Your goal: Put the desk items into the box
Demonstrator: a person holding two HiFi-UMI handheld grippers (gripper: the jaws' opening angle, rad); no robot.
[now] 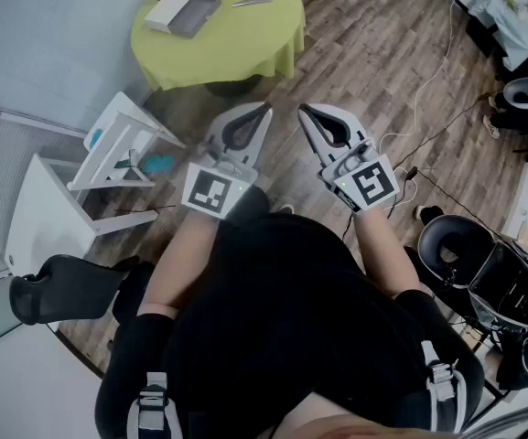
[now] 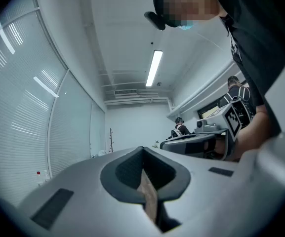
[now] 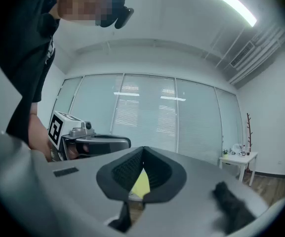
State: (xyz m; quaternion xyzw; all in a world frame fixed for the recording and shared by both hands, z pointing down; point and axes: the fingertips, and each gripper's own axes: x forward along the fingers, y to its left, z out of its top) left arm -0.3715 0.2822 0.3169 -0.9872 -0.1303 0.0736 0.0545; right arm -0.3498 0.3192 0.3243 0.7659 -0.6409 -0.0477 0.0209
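Box (image 1: 183, 9) and desk items (image 1: 251, 0) sit on the green table (image 1: 245, 48), well ahead of both grippers. Left gripper (image 1: 262, 112) and right gripper (image 1: 306, 112) are fully closed and empty, pointing tableward. Left looks nearer the box.

The cloth (image 1: 218, 35) at upper centre is smooth yellow-green fabric; the floor (image 1: 373, 71) is matt, grainy wood plank. The left gripper (image 1: 265, 108) and right gripper (image 1: 303, 109) look like matt grey plastic, with dark textured pads (image 2: 127, 169).
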